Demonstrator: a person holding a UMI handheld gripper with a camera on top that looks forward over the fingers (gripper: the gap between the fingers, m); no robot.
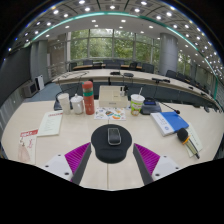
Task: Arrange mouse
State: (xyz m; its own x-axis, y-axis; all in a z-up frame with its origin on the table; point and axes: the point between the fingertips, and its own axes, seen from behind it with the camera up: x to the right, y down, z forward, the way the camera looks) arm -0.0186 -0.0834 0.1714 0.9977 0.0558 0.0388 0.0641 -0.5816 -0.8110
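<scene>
Here we are, looking out over a pale counter [60, 150] in a big office with ceiling lights and tall windows at the far end. The gripper [112, 160] hangs above the near part of the counter with its jaws released, wide apart, a purple pad [74, 155] on the left finger and another on the right [149, 156].

Just ahead of the jaws, centred between the two fingers but beyond their tips, sits the mouse [113, 136]. It is dark with a paler stripe down its back, and it rests on a round black mouse mat [99, 139]. Nothing is touching it; the fingers are clear of it on both sides.

Beyond the mat, to the left, a tall red bottle [88, 98] stands upright, with a white cup [64, 101] and a white container [76, 104] beside it. A small packet [50, 124] lies nearer on the left, and a leaflet with red print [27, 144] lies further out to the left of the jaws.

Off to the right of the mat, a blue book [173, 122] lies on the counter, and nearer to the right finger there is a dark tool with a yellow tip [187, 141]. Past the mat, right of the bottle, a pale cup [136, 103] stands among some small clutter too fine to make out.
</scene>
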